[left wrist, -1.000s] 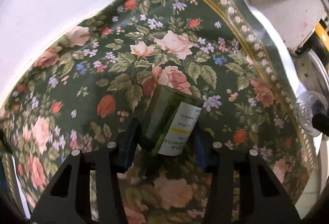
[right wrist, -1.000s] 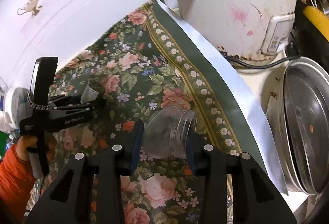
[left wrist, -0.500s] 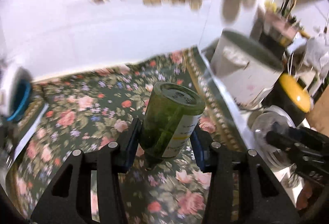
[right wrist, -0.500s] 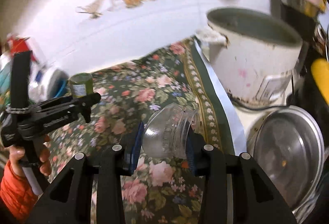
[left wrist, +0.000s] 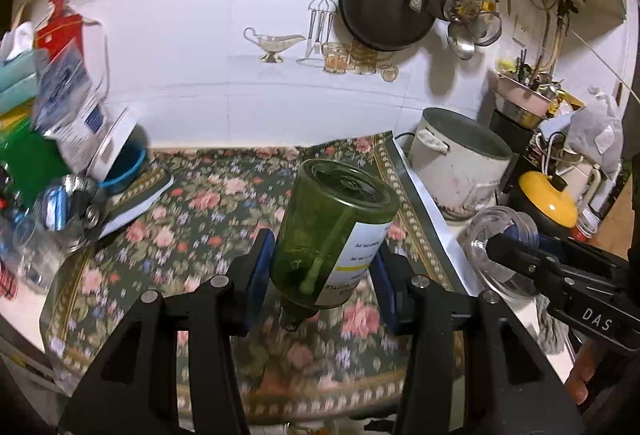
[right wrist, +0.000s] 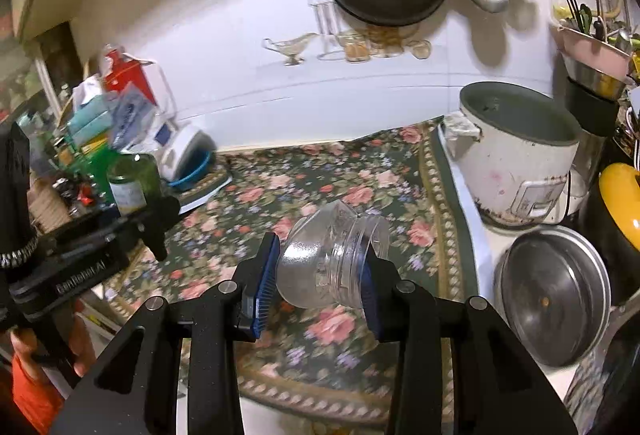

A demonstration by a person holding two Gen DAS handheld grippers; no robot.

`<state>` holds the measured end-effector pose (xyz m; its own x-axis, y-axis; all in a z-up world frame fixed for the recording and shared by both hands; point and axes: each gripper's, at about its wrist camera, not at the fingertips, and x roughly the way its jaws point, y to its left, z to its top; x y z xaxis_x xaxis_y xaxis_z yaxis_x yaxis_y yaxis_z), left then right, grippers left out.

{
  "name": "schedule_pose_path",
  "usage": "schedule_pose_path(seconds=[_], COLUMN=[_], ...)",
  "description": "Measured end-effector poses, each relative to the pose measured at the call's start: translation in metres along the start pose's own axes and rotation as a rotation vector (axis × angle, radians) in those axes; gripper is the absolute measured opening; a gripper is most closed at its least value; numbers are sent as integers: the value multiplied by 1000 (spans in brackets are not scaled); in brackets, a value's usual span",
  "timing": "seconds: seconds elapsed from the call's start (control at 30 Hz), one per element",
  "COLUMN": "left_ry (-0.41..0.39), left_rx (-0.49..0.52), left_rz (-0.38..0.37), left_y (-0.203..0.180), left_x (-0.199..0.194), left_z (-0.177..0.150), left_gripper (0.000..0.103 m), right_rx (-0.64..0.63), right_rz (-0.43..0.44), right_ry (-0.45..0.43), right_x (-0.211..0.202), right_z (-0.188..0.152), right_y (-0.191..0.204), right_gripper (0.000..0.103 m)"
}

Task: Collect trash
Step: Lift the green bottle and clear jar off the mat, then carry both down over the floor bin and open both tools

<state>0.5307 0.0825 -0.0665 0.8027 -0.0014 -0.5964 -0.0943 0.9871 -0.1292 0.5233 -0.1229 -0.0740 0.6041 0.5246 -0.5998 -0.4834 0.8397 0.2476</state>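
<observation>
My left gripper (left wrist: 324, 275) is shut on a green glass bottle (left wrist: 332, 231) with a white label, held base-forward above the floral tablecloth (left wrist: 208, 219). The bottle also shows in the right wrist view (right wrist: 130, 183) at the left. My right gripper (right wrist: 320, 275) is shut on a clear plastic jar (right wrist: 332, 259), tilted with its open mouth to the right, above the cloth (right wrist: 320, 179). The jar also shows in the left wrist view (left wrist: 500, 247) at the right.
A white rice cooker (right wrist: 516, 163) stands at the right, a metal lid (right wrist: 552, 291) in front of it, a yellow lid (left wrist: 548, 199) beside. A dark pan (left wrist: 384, 3) and utensils hang on the tiled wall. Boxes, bags and bottles (left wrist: 52, 139) crowd the left.
Both grippers have lifted up and back from the tablecloth with their objects held. The views now tilt up to take in the wall, the pan and the whole counter.
</observation>
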Motion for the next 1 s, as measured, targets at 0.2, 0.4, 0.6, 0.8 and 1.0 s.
schedule_pose_path(seconds=[0.2, 0.4, 0.6, 0.8, 1.0], left_ry=[36, 80, 133, 195, 269], left_rx=[15, 60, 85, 66, 24], left_rz=[-63, -83, -100, -125, -113], left_y=[28, 56, 66, 63, 59], left_x=[-48, -105, -147, -153, -123], left_z=[-54, -113, -156, -189, -234], left_gripper=[46, 46, 46, 46, 46], right_rx=[50, 113, 150, 154, 153], right_rz=[-42, -82, -91, -118, -118], right_ry=[12, 19, 61, 105, 149], right_x=[-16, -39, -61, -77, -64], right_z=[-50, -107, -148, -174, -205], right_y=[49, 100, 129, 139, 124], right_gripper=[33, 33, 33, 33, 33])
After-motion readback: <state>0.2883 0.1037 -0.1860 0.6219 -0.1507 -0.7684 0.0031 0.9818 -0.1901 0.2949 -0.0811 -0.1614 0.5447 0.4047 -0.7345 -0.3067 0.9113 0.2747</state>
